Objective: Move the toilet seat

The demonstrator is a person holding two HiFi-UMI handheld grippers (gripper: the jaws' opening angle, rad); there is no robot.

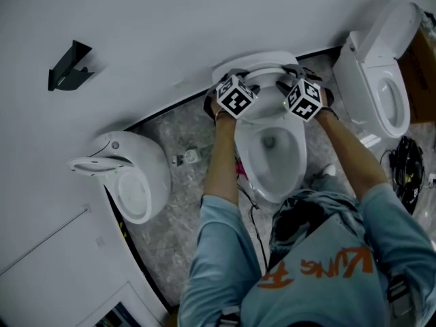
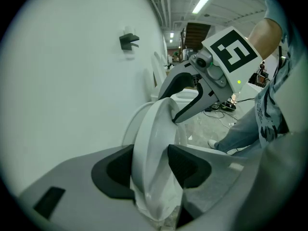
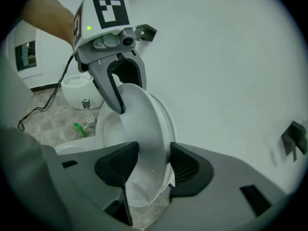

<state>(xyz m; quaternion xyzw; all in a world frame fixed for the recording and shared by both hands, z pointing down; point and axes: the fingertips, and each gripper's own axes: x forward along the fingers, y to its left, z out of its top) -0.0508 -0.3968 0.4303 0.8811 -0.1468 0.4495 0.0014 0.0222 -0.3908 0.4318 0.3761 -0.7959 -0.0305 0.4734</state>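
The white toilet seat (image 1: 262,61) stands raised on edge against the wall, above the open bowl (image 1: 272,152). My left gripper (image 1: 235,77) holds its left rim and my right gripper (image 1: 298,75) its right rim. In the left gripper view the seat (image 2: 153,138) fills the gap of the left gripper (image 2: 150,166), both dark pads lying against it; the right gripper (image 2: 172,109) straddles the far rim. In the right gripper view the seat (image 3: 144,124) sits between the pads of the right gripper (image 3: 150,166), with the left gripper (image 3: 129,99) on the opposite rim.
A second toilet (image 1: 381,80) stands to the right, and another white fixture (image 1: 129,176) to the left. A black bracket (image 1: 68,67) sticks out of the white wall. Cables (image 1: 409,169) lie on the floor at right; a green bottle (image 3: 79,127) lies beside the bowl.
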